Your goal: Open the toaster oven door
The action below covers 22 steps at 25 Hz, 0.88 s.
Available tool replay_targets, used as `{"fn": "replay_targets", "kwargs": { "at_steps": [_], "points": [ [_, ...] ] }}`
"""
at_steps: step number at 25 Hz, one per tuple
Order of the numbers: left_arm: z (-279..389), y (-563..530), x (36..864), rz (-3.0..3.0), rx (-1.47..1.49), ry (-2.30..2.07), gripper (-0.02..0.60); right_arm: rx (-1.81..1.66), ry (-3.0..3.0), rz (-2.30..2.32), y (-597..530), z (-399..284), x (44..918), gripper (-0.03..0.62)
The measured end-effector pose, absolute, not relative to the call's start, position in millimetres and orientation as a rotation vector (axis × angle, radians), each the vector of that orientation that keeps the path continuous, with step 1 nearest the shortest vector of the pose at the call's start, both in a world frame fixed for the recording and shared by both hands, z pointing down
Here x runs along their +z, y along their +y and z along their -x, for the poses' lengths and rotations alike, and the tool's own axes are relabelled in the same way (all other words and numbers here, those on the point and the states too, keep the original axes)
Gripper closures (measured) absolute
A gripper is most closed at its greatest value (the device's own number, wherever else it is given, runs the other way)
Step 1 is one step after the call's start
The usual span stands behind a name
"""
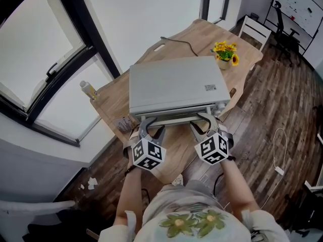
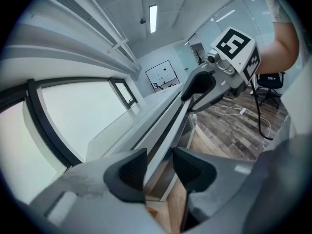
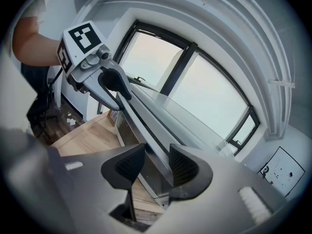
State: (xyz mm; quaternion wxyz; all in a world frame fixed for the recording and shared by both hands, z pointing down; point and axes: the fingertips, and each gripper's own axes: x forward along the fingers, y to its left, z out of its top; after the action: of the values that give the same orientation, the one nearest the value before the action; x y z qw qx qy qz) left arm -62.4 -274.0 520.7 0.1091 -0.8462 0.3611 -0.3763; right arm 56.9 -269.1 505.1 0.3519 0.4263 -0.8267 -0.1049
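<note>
**Grippers.** The left gripper (image 1: 150,124) has its jaws spread around the oven's door handle (image 1: 176,117). In the left gripper view the pale bar of the handle (image 2: 165,126) runs between the 2 dark ribbed pads (image 2: 132,172). It lies close against the left pad, and a thin dark gap shows at the other. The right gripper (image 1: 201,124) is set the same way further right along the bar. Its own view shows the handle (image 3: 146,126) between its pads (image 3: 183,165), near the right one and clear of the left. Neither gripper is clamped yet. Both reach forward and slightly down, and each one's marker cube (image 1: 148,154) faces up towards the head camera.

**Task item.** The silver toaster oven (image 1: 174,87) sits on the near part of the wooden table (image 1: 202,34), its front towards the person. The handle runs left to right along the top of that near face. The door's dark glass (image 3: 146,177) lies under the handle. Whether the door has left the oven front I cannot tell.

**Surroundings.**
- A cable (image 1: 176,42) lies on the table beyond the oven.
- A pot of yellow flowers (image 1: 225,52) stands at the far right.
- A small bottle (image 1: 89,89) stands at the table's left edge, by the window.
- A white chair (image 1: 255,29) stands past the far end of the table.
</note>
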Motion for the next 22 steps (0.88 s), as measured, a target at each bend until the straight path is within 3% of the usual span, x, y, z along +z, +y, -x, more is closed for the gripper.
{"fn": "replay_targets", "kwargs": {
  "at_steps": [22],
  "points": [
    [62.6,-259.6,523.1,2.47,-1.07,1.115,0.407,-0.277,-2.16,-1.134,-254.6,-57.7,507.2,0.436]
  ]
}}
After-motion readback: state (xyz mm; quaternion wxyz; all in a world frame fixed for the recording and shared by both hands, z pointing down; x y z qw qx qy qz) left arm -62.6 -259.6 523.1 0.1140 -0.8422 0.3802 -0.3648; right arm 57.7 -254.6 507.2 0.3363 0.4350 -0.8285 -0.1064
